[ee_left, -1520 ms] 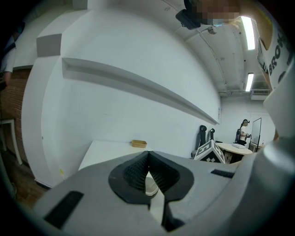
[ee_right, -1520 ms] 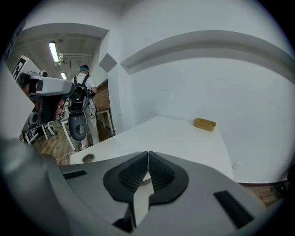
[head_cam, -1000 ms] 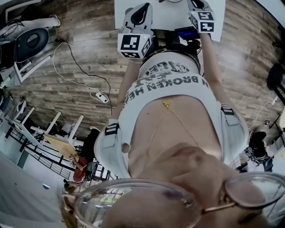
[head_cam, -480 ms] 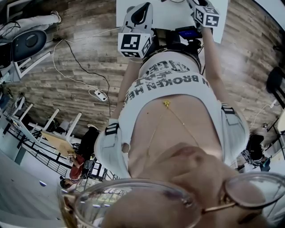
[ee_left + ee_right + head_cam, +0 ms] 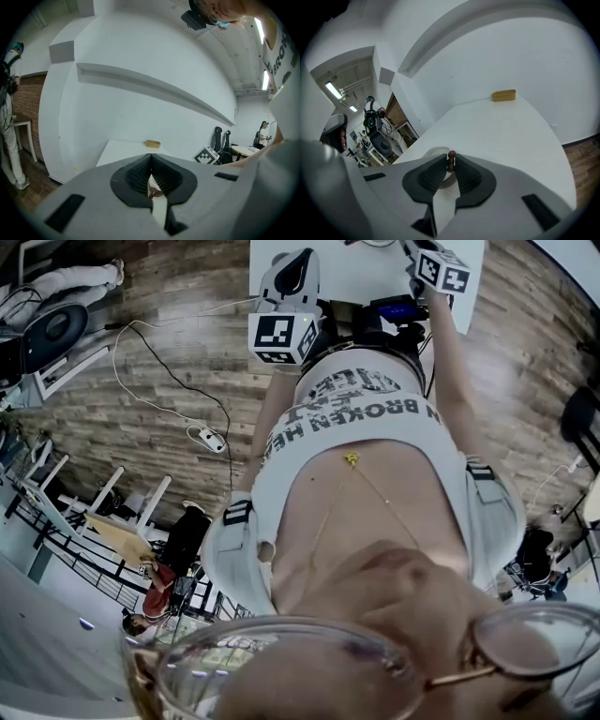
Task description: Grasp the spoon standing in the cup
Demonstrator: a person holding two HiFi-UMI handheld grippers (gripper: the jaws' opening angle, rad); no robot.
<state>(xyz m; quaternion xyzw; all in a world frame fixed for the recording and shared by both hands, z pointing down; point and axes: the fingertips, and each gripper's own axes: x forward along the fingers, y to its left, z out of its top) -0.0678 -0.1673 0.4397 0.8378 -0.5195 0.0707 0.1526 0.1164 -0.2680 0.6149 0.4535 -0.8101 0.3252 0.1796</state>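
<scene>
Right gripper (image 5: 450, 161) at the cup (image 5: 433, 152), which stands on the white table (image 5: 501, 136). The spoon (image 5: 451, 155) stands upright in the cup, its long axis vertical and its brown knob rising just above the cup's rim. The handle lies directly between the right jaws. These are closing, and the pads appear to meet it on either side, just below the knob. The left gripper (image 5: 150, 161) is held away from the cup, jaws together and apparently empty. The right gripper is the nearer.
</scene>
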